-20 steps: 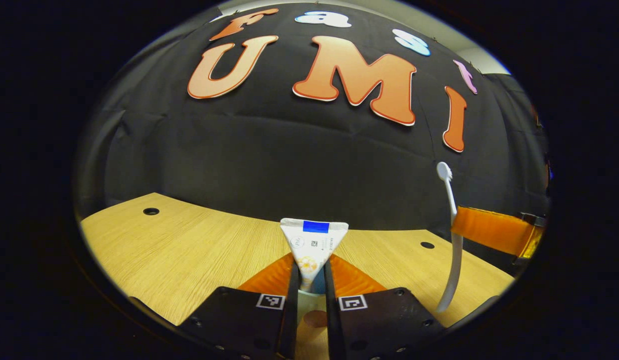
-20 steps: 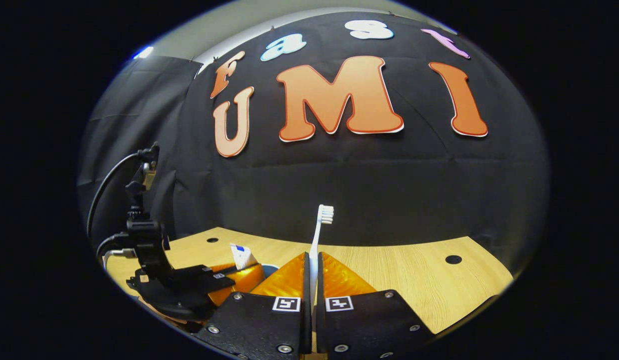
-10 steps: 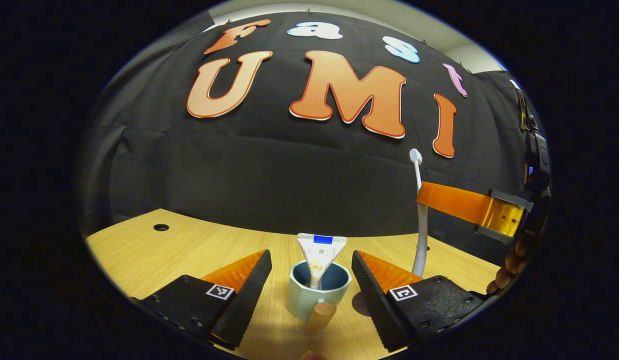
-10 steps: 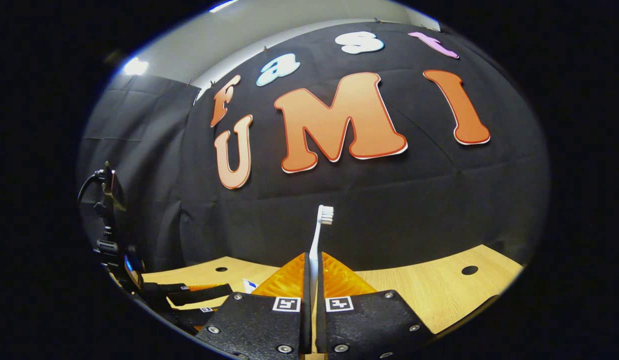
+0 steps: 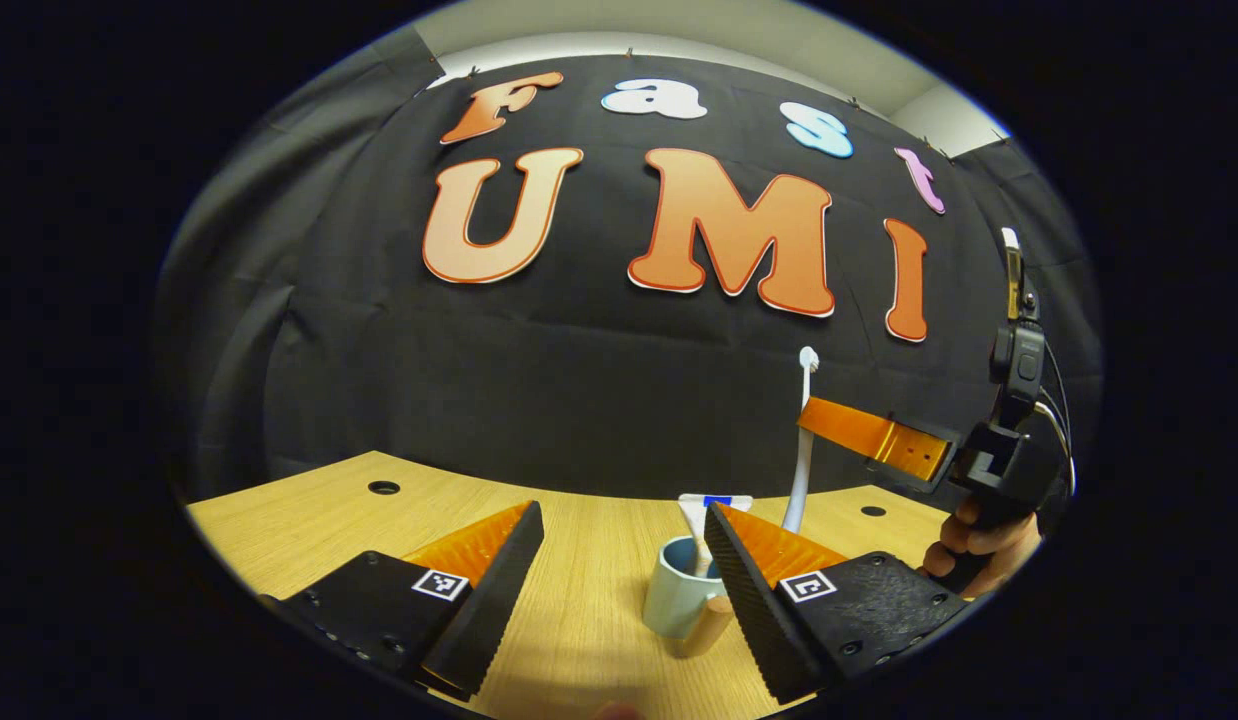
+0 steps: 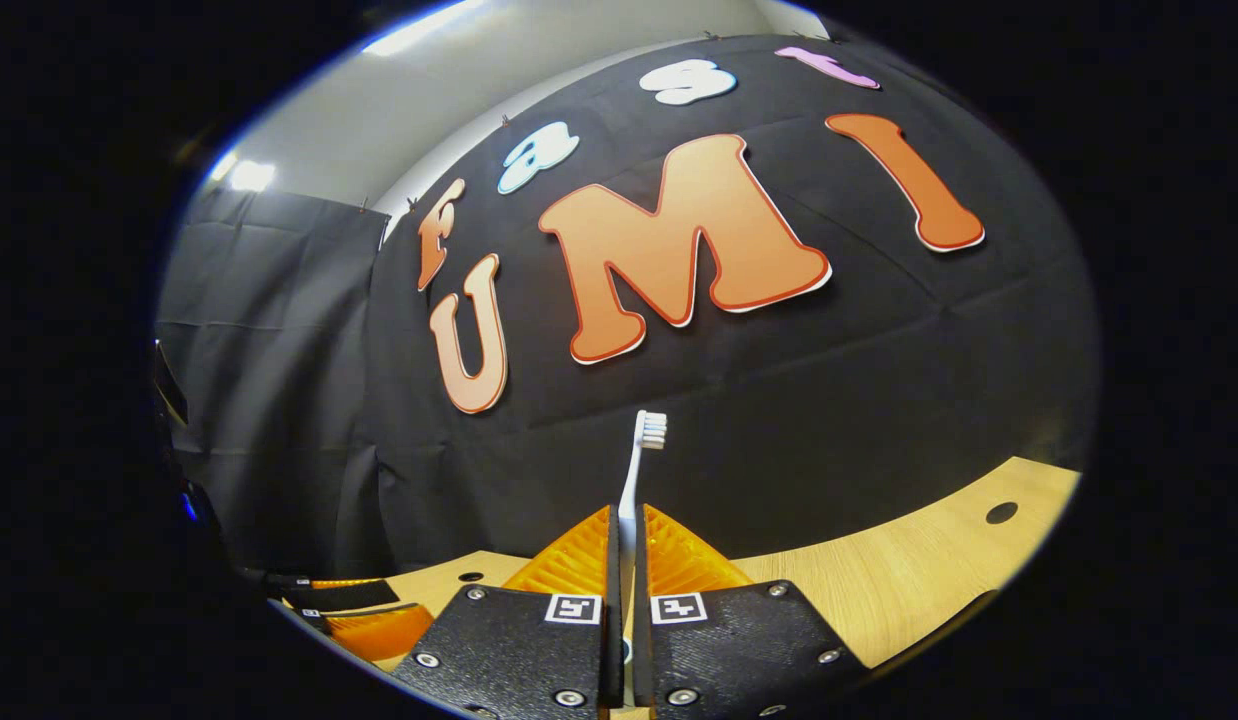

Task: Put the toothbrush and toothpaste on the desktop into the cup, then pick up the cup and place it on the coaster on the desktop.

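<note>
Drawn back from the cup [image 5: 679, 598] since half a second ago, left gripper [image 5: 624, 545] now with jaws wide apart and holding nothing; cup shifted rightward in the left gripper view, partly behind the right-hand finger. Standing on the wooden bench [image 5: 309, 520], pale blue-green, handle turned toward the camera. Toothpaste [image 5: 707, 520] upright inside the cup, crimped end poking above the rim. Farther right in the same view, right gripper [image 5: 829, 425] held by a hand [image 5: 979, 555], toothbrush [image 5: 804, 440] pinched between its fingers, head up, handle hanging down just behind the cup; whether the lower end is above or already past the rim cannot be told.

In the right gripper view, right gripper [image 6: 625, 560] tilted more than before, bench [image 6: 909, 570] sloping up to the right. Jaws clamped together on the white toothbrush [image 6: 639, 460], bristles at the top against the black cloth wall. Left gripper's fingers [image 6: 364, 625] at the lower left edge.
</note>
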The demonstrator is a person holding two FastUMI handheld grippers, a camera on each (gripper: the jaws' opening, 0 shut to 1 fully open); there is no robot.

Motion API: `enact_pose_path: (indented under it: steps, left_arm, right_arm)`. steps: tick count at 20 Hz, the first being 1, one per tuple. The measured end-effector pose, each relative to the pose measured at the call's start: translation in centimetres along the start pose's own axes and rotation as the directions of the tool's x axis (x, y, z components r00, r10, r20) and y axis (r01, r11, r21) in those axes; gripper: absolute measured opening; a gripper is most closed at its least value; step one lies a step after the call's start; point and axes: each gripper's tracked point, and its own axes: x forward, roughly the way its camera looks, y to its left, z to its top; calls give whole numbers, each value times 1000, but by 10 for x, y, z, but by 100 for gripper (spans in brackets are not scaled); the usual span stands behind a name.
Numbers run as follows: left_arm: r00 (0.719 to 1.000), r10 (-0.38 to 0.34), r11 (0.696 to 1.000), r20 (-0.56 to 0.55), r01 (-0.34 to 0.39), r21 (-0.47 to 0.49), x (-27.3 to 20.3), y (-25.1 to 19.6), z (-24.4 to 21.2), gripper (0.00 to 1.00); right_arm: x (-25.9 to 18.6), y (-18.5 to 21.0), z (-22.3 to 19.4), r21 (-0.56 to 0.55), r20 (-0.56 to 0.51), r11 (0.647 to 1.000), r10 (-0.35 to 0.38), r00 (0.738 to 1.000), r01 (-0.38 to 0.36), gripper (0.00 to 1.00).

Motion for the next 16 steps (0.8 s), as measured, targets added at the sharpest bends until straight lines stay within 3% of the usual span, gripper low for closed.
enact_pose_path:
  steps: [9, 16]
  left_arm:
    - [997, 52, 998, -49, -53, -15, -2, 29, -26, 97]
    - [996, 37, 999, -85, -40, -33, -7, 19, -33, 97]
  right_arm:
    - [27, 10, -46, -27, -44, 1000, 11, 999, -12, 4]
    - [16, 8, -60, -94, -121, 995, 13, 993, -24, 7]
